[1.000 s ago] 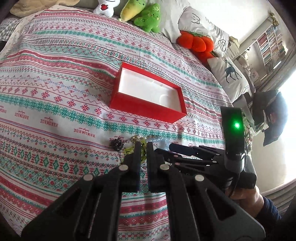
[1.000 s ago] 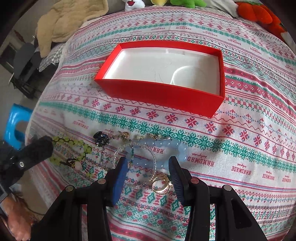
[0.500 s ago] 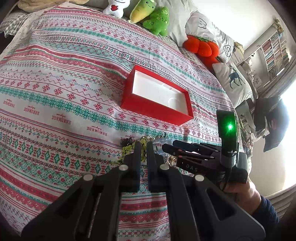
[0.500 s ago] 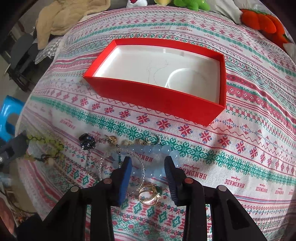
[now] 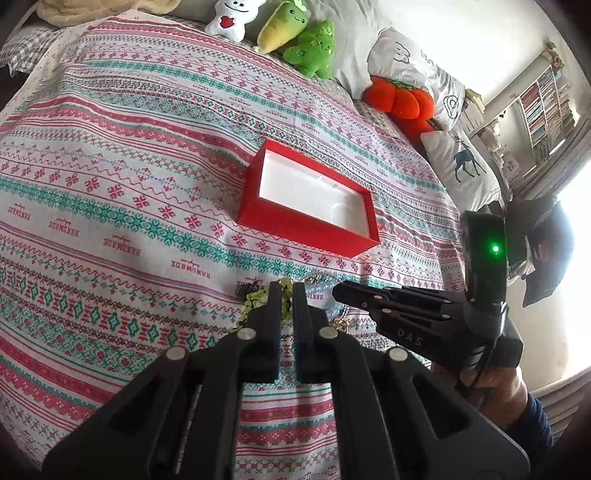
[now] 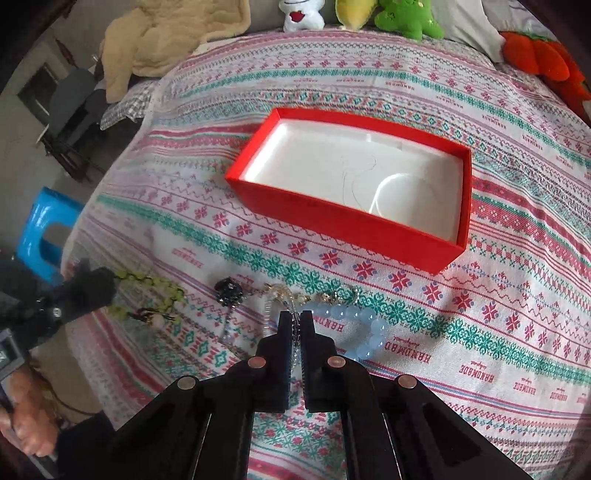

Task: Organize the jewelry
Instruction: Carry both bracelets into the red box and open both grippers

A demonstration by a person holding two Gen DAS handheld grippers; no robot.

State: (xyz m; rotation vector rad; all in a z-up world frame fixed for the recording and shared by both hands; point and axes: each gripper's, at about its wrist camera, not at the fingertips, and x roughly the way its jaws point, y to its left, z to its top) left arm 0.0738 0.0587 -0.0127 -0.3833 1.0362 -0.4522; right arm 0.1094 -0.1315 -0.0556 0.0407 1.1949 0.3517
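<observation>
An open red box [image 6: 354, 184] with a white inside sits on the patterned bedspread; it also shows in the left wrist view [image 5: 310, 206]. A pile of jewelry lies in front of it: a light blue bead bracelet [image 6: 362, 321], a clear bead bracelet [image 6: 269, 302], a dark charm [image 6: 229, 290] and a green bead bracelet [image 6: 155, 291]. My right gripper [image 6: 295, 317] is shut on a thin beaded strand of the pile. My left gripper [image 5: 287, 291] is shut on the green bead bracelet [image 5: 255, 299]; it shows at the left of the right wrist view [image 6: 92, 284].
Plush toys [image 5: 306, 40] and pillows [image 5: 413, 70] line the far edge of the bed. A beige blanket [image 6: 159, 33] lies at the far left corner. A blue stool [image 6: 40, 232] stands beside the bed on the left.
My right gripper has closed from open onto the beaded strand. My left gripper has risen and pulled back a little, still shut on the green bracelet.
</observation>
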